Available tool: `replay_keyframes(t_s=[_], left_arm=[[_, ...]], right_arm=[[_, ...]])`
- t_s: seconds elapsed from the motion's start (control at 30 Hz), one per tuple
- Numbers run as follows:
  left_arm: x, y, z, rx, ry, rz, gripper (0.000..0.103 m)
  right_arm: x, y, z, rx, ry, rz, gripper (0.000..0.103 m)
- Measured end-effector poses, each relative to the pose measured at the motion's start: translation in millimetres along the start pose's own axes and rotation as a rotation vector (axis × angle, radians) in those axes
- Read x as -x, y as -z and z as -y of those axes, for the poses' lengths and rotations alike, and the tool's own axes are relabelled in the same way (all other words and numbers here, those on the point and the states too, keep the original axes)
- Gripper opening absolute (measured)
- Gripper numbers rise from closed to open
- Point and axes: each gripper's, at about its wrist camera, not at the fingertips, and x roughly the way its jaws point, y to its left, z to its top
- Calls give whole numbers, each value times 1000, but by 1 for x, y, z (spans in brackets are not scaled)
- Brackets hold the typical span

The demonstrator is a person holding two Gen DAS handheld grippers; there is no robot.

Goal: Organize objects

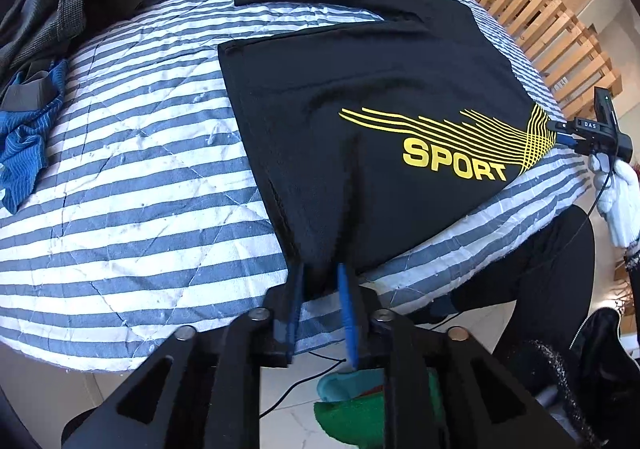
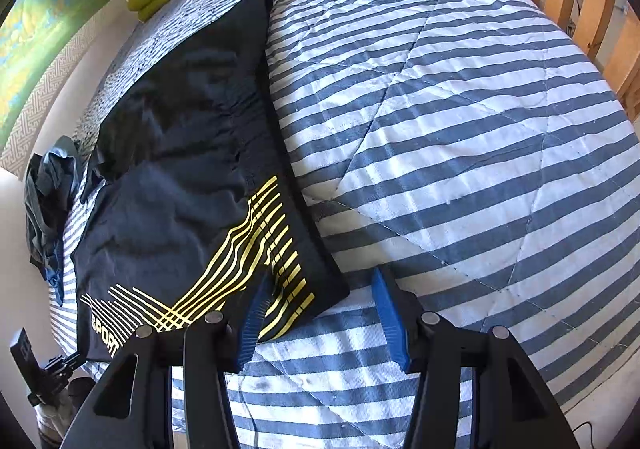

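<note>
black shirt [image 2: 176, 169], striped quilt [image 2: 460, 129], parted tongs [image 2: 320, 313]

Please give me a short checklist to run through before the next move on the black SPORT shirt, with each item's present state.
1. Black shirt lies spread on the striped quilt: ok.
2. Left tool at the shirt's near hem, cloth between its blue pads: ok; whether the pads already press the cloth: cannot tell.
3. Right tool at the printed corner: one pad lies over the corner, the other over bare quilt, jaws apart, no grip: not ok.
4. Both tools at opposite ends of the same hem: ok.
5. Quilt beside the shirt free for folding: ok on the right wrist view; a pile of clothes sits at the far left edge.
</note>
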Motion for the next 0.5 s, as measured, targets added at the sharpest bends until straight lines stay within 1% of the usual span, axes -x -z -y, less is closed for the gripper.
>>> replay_keyframes(t_s=[0.03,0.07,0.13,0.17,0.2,0.23,0.27,0.3,0.33,0.43,0.5], left_arm=[[0,-1,1,1,-7,7,57],[1,-2,1,-3,-12,14,61],[-2,-1,5,-25,-10,6,60],[-5,-1,6,-35,-16,-2,58],[-7,-1,8,-48,-24,-7,46],[-11,0,11,-66,-29,-20,28],[-14,1,14,-85,-43,-29,23],[-15,3,16,-106,-54,-27,16],[-16,3,19,-120,-50,-32,5],[-14,4,22,-134,-47,-24,4],[-11,2,21,-138,-27,-21,5]], right_arm=[[0,-1,-1,-2,-5,2,48],[0,-2,-2,-3,-8,3,48],[-1,-2,-5,7,-10,4,46],[0,-2,-7,15,-9,8,37],[-1,-2,-9,24,-4,8,34],[0,-2,-11,30,3,11,29],[0,-2,-12,31,2,13,24],[1,-3,-12,30,-4,15,23],[3,-2,-12,25,-4,20,23],[8,-3,-12,15,-5,39,22],[12,-3,-13,13,-4,49,22]])
